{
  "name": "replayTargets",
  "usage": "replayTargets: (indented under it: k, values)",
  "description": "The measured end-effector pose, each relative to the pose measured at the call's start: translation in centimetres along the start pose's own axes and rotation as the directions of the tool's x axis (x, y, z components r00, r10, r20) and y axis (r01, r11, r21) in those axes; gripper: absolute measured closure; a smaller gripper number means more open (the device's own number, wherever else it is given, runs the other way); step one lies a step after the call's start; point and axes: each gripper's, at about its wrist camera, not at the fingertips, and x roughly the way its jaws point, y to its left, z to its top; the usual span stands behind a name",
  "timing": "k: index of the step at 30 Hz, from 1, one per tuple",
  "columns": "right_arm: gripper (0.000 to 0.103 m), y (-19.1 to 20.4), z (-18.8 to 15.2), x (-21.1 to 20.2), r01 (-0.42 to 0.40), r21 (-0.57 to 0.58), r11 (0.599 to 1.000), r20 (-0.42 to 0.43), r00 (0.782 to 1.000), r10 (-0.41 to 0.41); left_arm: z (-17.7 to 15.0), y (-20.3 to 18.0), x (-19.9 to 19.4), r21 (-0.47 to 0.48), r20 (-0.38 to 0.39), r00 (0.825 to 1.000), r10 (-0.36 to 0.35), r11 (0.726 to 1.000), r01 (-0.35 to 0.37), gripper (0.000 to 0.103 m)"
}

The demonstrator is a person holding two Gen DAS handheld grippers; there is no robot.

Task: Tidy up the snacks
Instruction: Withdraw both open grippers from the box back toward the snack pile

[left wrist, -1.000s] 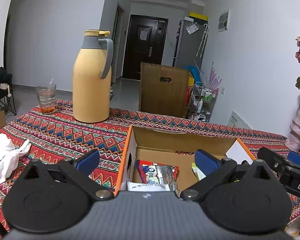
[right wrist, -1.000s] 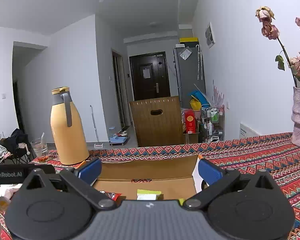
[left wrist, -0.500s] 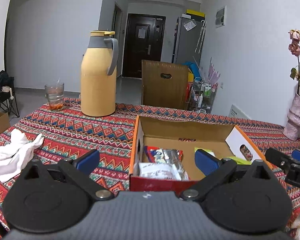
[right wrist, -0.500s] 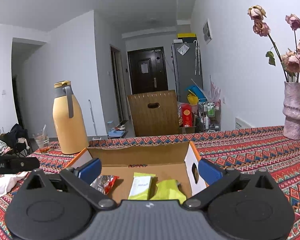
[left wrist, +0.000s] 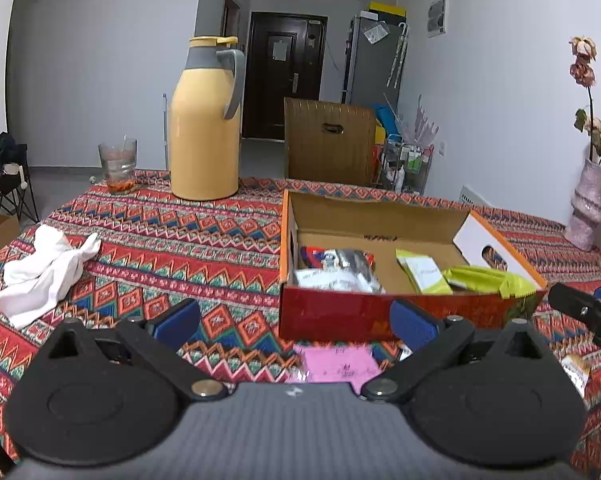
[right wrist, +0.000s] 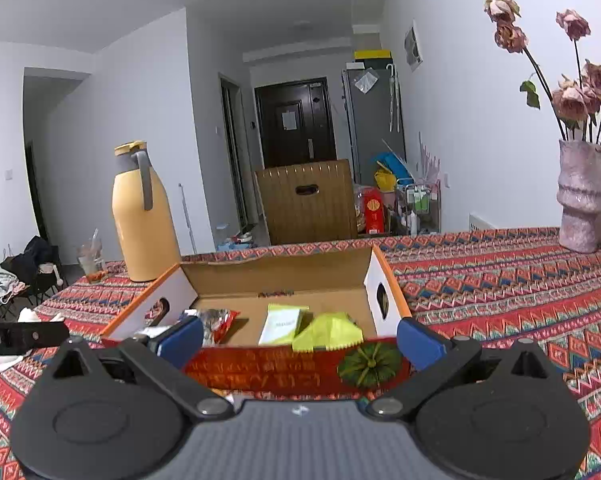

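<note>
Snacks [left wrist: 337, 270] sit half-hidden behind box wall [left wrist: 340, 314].

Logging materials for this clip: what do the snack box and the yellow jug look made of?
Snack box: corrugated cardboard, plain brown inside with thin folded walls and flaps, printed glossy red outside. Yellow jug: probably plastic or painted metal with a smooth matte shell and a grey moulded handle; the pictures cannot settle which.

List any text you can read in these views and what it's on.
"oot.AI": cut off on the left hand-held gripper.
Yellow characters on the box's red front: upside down, blurred, unreadable.
Print on the pale green packet and pink packet: too small.
</note>
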Motion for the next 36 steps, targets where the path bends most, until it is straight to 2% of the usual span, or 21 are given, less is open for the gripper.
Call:
replayTargets:
  k: [18, 26, 36]
  values:
    - [0.000, -1.8, -4.2, -3.0, 0.012, 0.019, 1.000, -0.069, 0.998, -0.011, -4.5, 1.8, -0.9, 0.003, -0.022, 1.000, -0.004, 1.000, 0.004, 0.000]
    - [0.000, -2.3, -5.5, -3.1, 0.021, 0.029, 0.999, -0.110, 0.994, -0.017, -5.4, 1.9, -0.6, 0.005, -0.015, 1.000, -0.021, 1.000, 0.021, 0.000]
    - [0.000, -2.2, -5.8, -2.9, 0.018, 0.032, 0.999, -0.117, 0.993, -0.015, -5.8, 1.9, -0.5, 0.001, -0.002, 1.000, -0.028, 1.000, 0.028, 0.000]
